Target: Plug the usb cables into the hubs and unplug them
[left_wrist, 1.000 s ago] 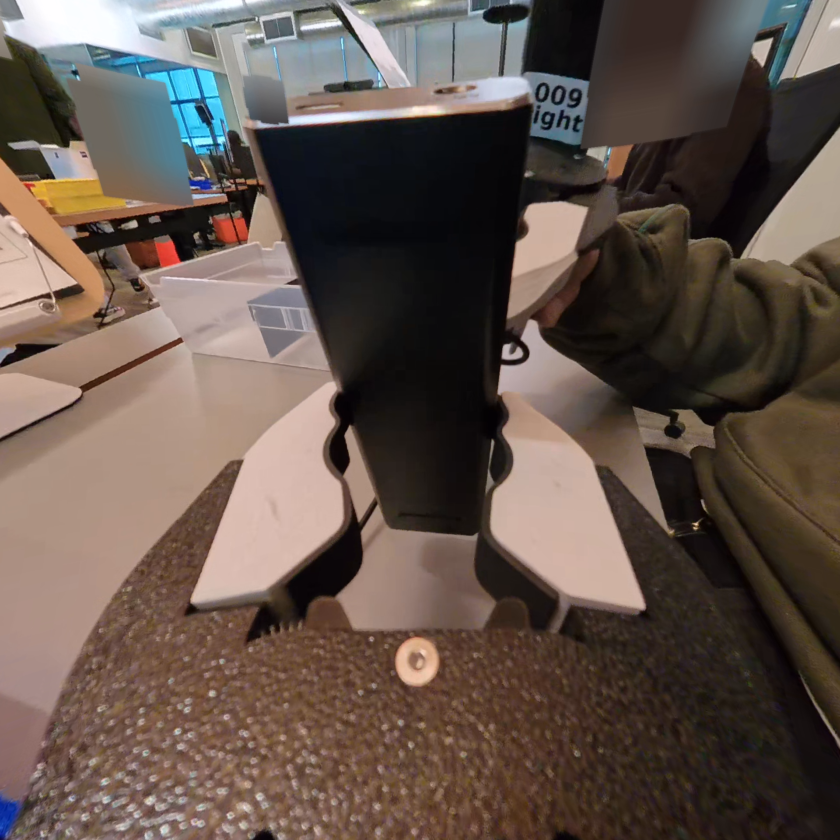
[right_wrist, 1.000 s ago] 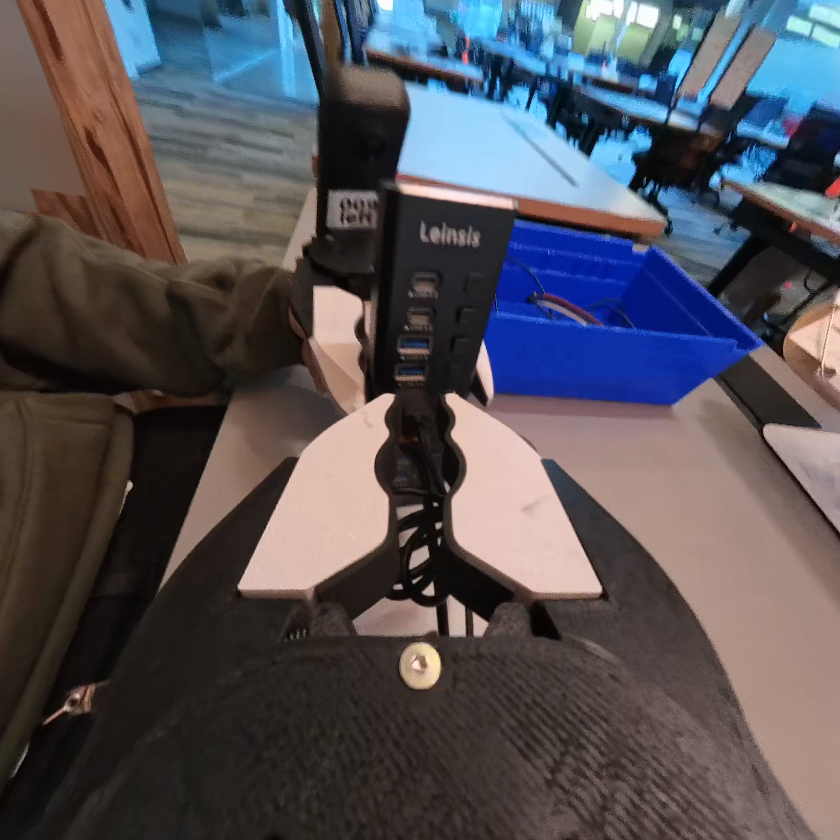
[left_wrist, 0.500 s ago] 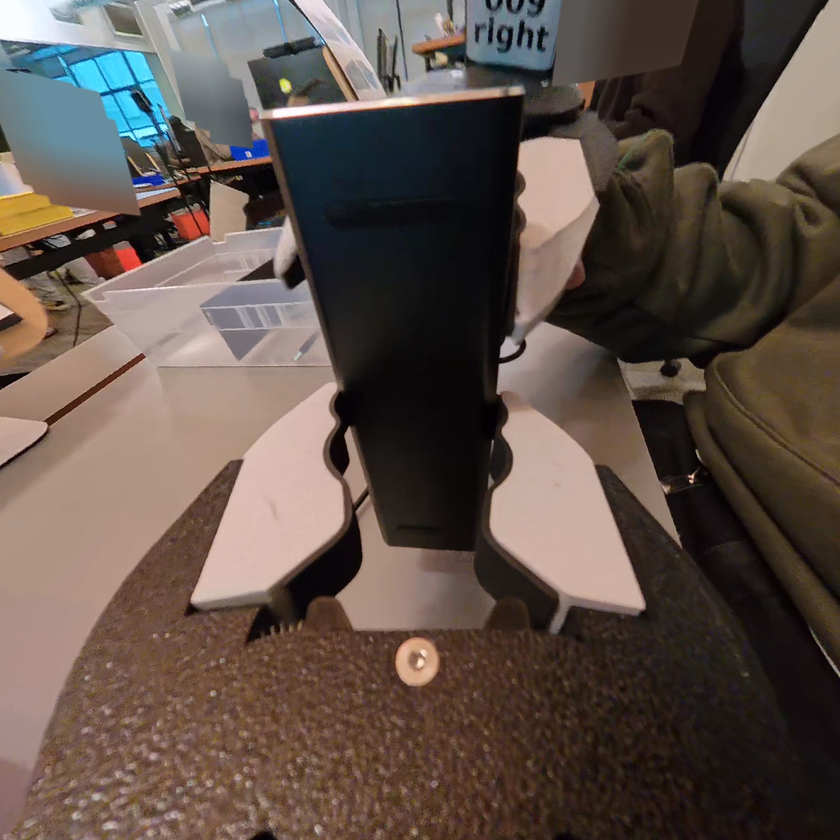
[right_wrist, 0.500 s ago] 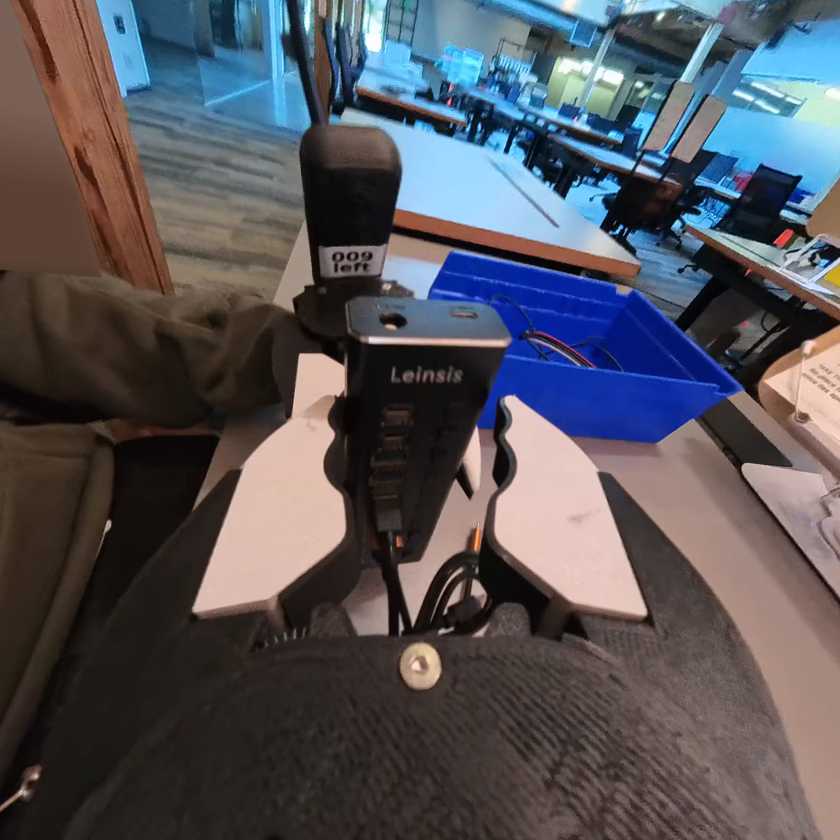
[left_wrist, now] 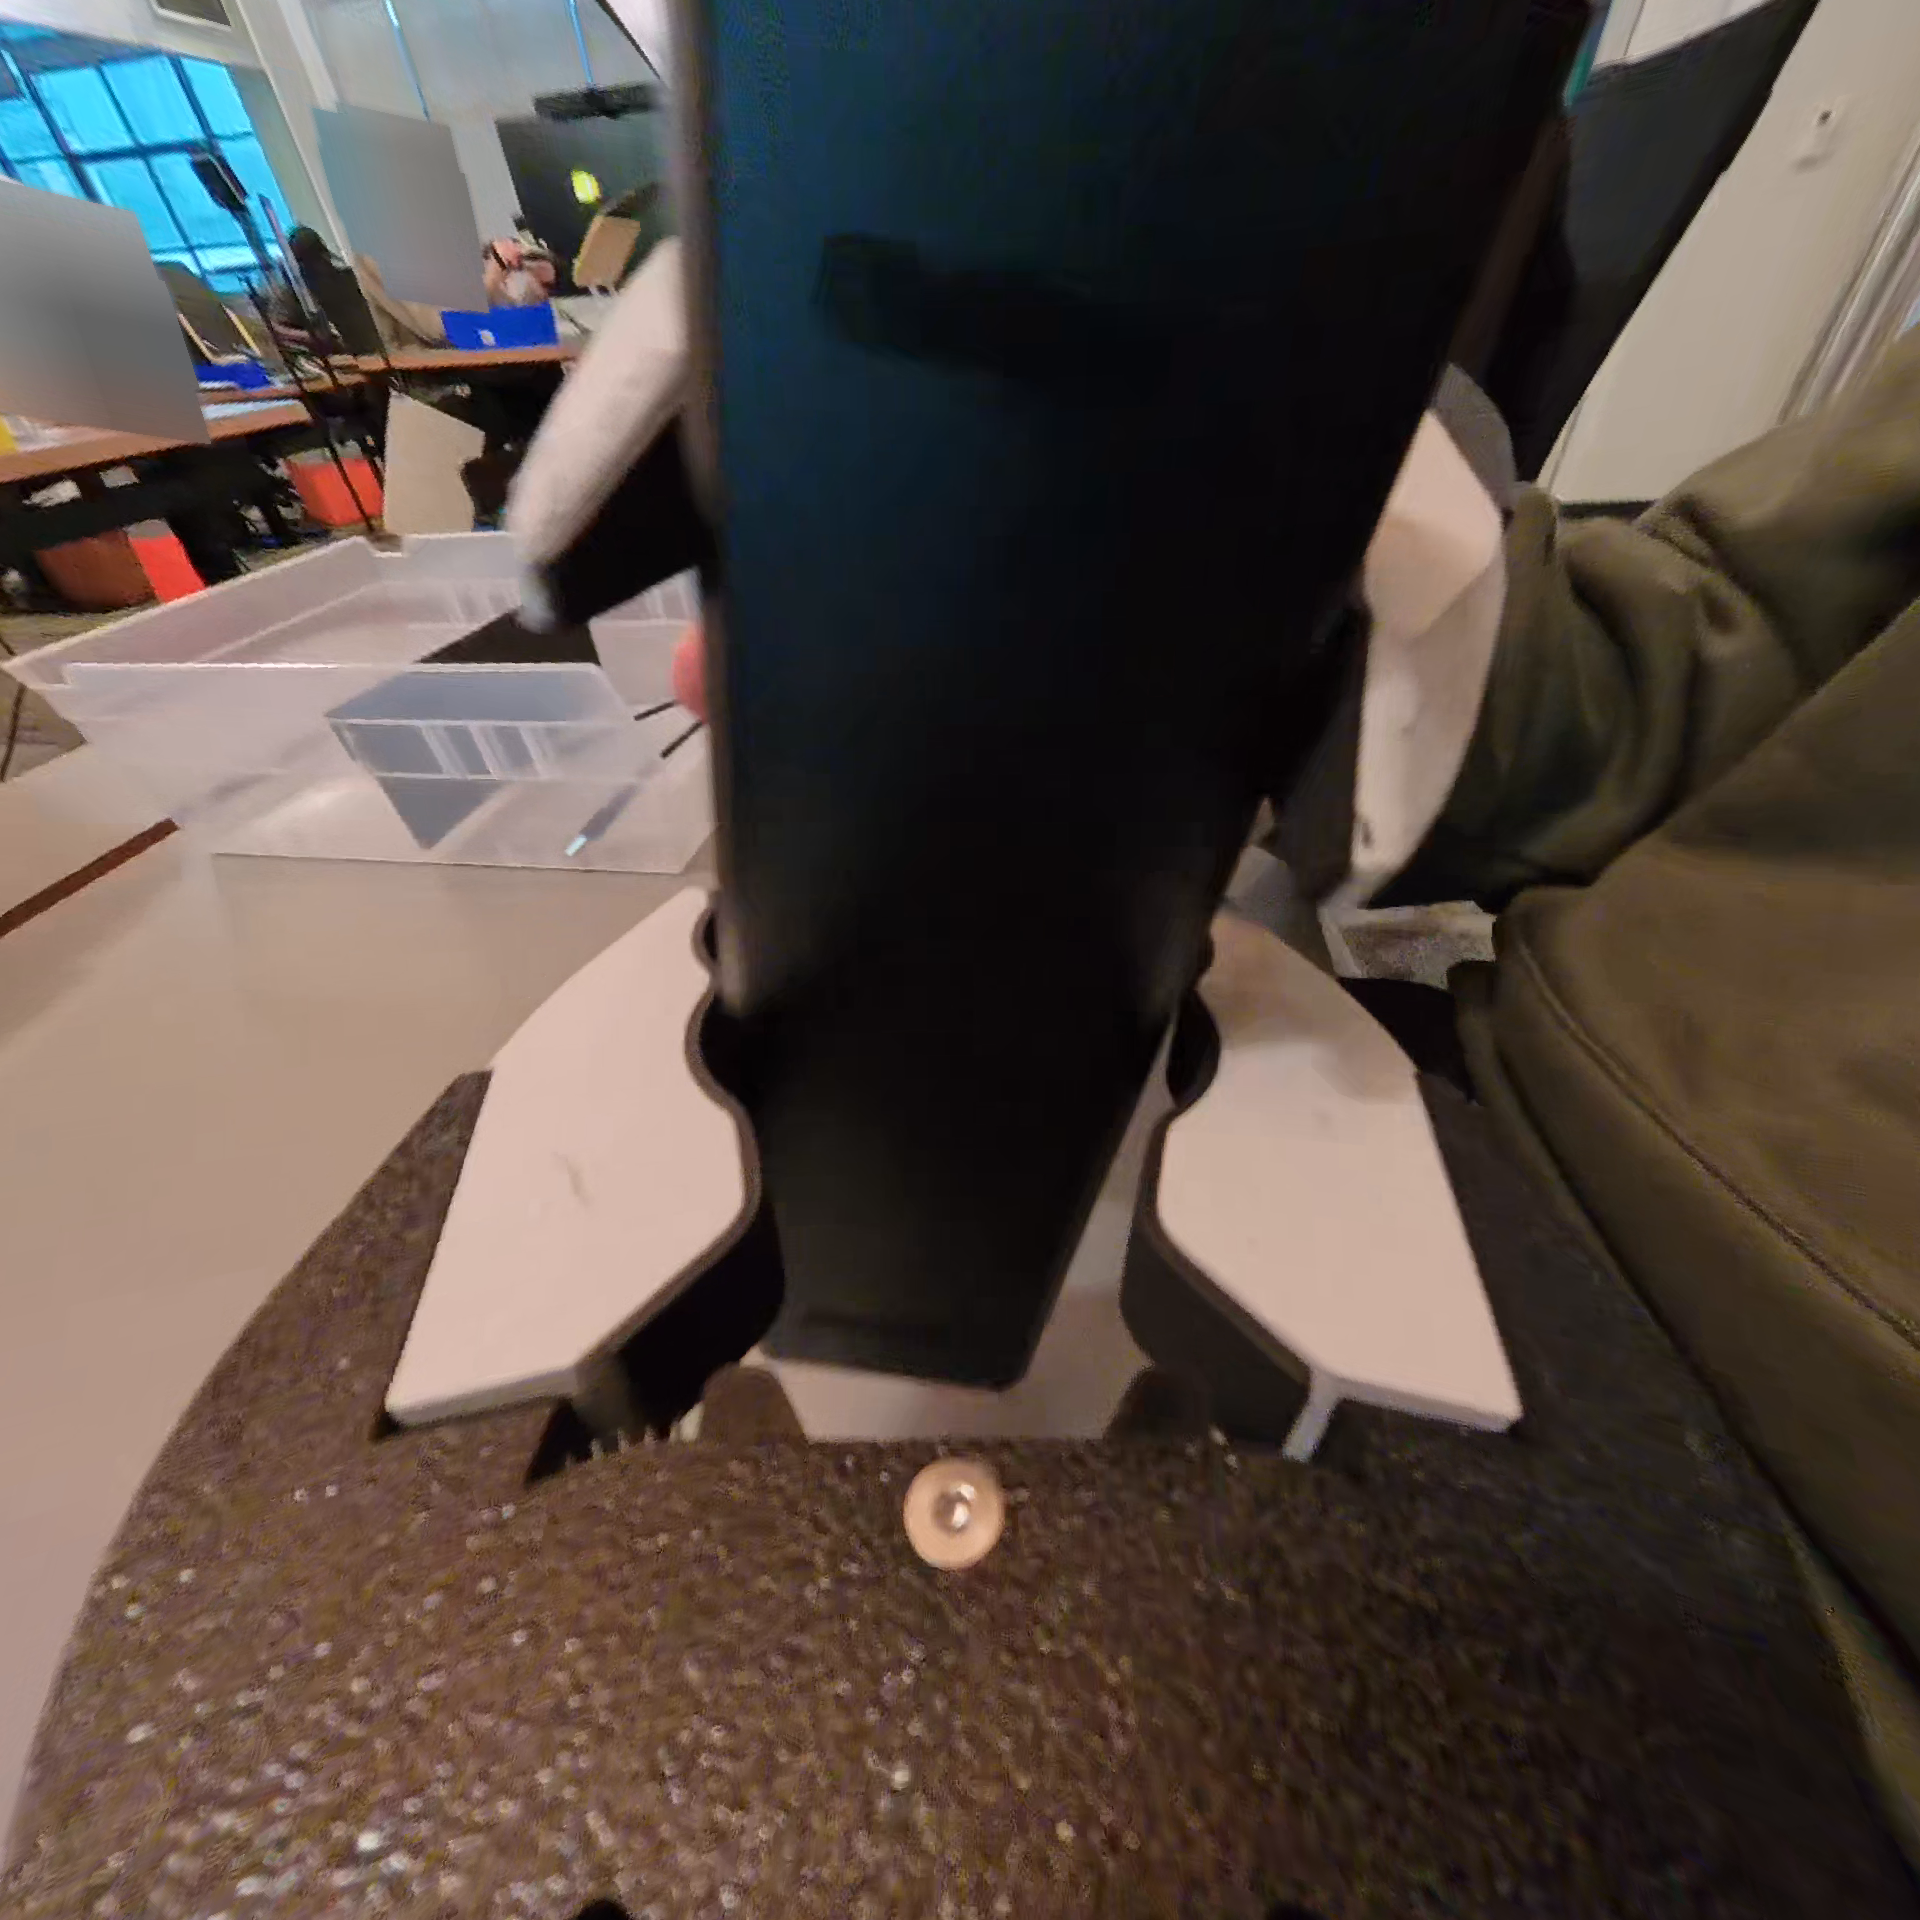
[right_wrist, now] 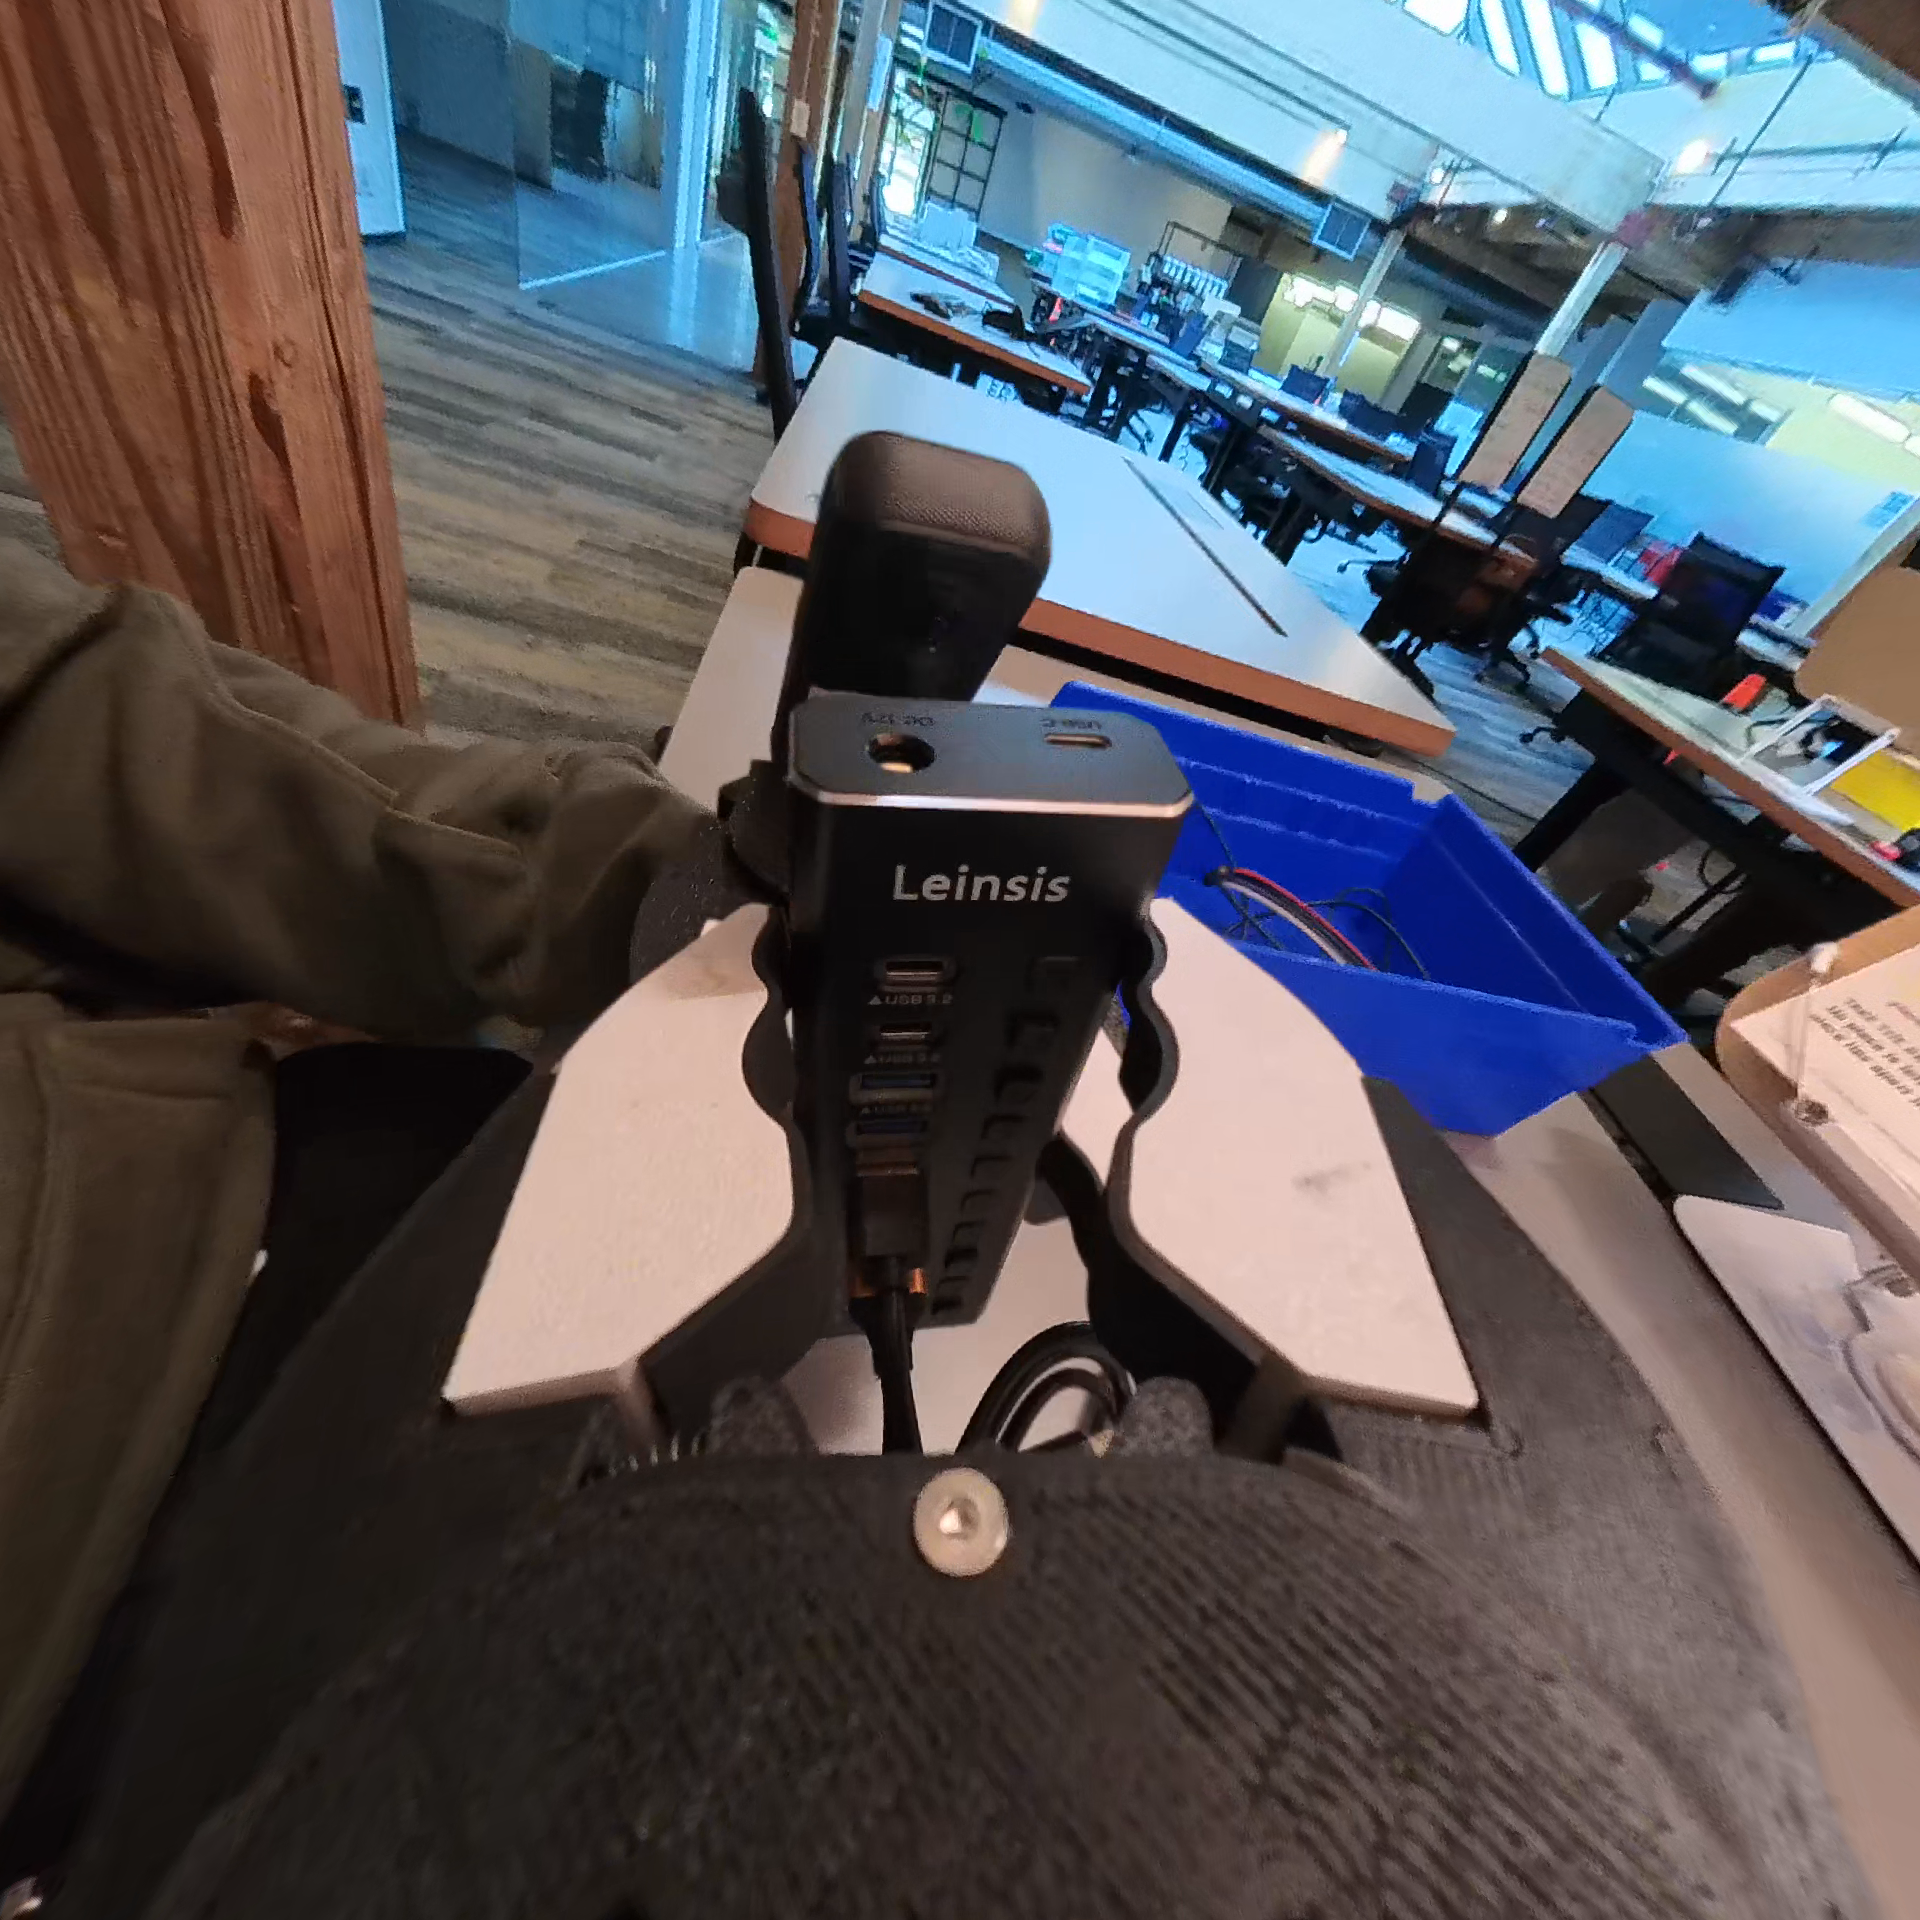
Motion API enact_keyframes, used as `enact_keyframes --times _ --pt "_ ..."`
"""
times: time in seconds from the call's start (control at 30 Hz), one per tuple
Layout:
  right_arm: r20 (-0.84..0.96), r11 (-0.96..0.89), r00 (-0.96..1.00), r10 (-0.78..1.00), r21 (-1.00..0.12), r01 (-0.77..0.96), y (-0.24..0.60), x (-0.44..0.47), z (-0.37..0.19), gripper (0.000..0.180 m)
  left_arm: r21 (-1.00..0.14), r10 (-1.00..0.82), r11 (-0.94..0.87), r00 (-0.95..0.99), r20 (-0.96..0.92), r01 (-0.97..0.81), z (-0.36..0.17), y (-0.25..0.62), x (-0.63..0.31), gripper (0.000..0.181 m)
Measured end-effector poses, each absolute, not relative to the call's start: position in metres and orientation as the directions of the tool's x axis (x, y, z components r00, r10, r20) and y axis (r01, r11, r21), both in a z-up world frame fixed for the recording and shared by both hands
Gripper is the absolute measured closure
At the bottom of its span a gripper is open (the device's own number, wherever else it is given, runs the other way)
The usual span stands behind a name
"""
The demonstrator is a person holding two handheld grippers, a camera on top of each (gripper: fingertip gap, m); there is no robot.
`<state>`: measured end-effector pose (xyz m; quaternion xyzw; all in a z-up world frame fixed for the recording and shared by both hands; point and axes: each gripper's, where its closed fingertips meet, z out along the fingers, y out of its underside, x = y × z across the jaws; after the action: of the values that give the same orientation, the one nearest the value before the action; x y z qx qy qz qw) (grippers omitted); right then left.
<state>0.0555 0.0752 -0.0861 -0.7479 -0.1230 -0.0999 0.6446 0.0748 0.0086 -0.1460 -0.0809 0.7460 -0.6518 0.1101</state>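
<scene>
grey desk (right_wrist: 1579, 1195): both grippers' jaws clamped on upright black hub (right_wrist: 966, 997) (cable (right_wrist: 894, 1351) plugged in), l (left_wrist: 951, 935) & r (right_wrist: 956, 935).

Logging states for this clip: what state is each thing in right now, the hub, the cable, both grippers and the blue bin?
hub: upright, gripped from both sides, upper ports empty.
cable: plugged into a low port on the hub.
left gripper: fingers shut on the hub's lower end.
right gripper: fingers apparently shut on the hub's sides.
blue bin: open top, wires inside.
</scene>
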Motion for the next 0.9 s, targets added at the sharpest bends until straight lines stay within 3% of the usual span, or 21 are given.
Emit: enact_keyframes --times 0.17,0.47,0.77,0.9 --pt "0.319 -0.221 0.946 0.056 -0.92 0.323 0.076 0.059 -0.099 0.117 -0.958 -0.298 0.284 -0.947 -0.122 0.034 -0.165 0.004 0.082 0.103" --pt "0.285 -0.211 0.957 0.049 -0.934 0.289 0.076 0.063 -0.1 0.117 -0.957 -0.307 0.291 -0.946 -0.109 0.016 -0.167 0.006 0.084 0.107" --pt "0.231 -0.288 0.971 0.055 -0.928 0.237 0.054 0.068 -0.098 0.121 -0.984 -0.33 0.176 -0.943 -0.049 -0.01 -0.167 0.011 0.091 0.108" --pt "0.18 -0.317 0.982 0.057 -0.929 0.189 0.045 0.075 -0.106 0.136 -0.988 -0.364 0.152 -0.93 -0.053 -0.003 -0.163 0.023 0.097 0.109"
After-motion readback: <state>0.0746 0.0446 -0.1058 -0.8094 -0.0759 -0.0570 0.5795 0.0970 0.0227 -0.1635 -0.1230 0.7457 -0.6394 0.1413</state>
